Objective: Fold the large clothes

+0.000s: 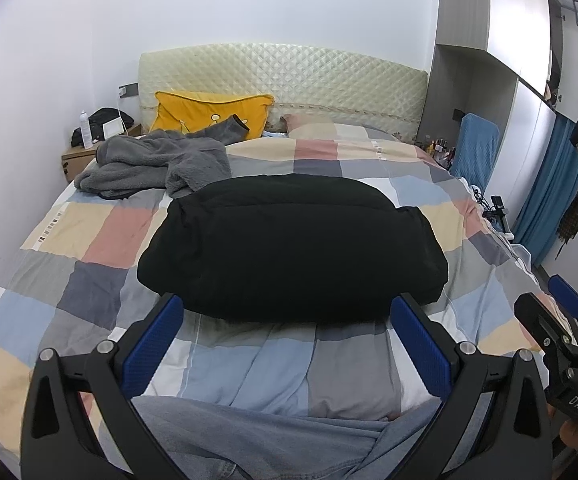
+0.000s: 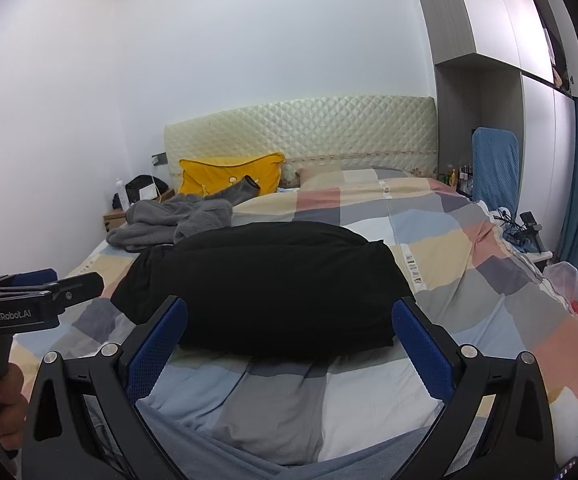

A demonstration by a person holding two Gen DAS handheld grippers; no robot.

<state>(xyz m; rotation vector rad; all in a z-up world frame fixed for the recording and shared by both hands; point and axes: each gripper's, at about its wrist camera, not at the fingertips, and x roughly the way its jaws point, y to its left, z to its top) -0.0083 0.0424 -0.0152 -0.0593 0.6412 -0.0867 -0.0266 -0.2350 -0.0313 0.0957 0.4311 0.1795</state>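
While hovering short of the black garment, left gripper spread wide, blue pads bare, nothing held. Right gripper likewise gaping, nothing between its fingers. Garment lying folded in a thick bundle on the checked quilt, just beyond both sets of fingertips, not touched. Behind the garment to the left, a rumpled grey fleece; further behind that, a yellow pillow leaning against the headboard. Nearer than the garment, blue denim bunched at the bottom.

Left gripper and right gripper gape (both empty)
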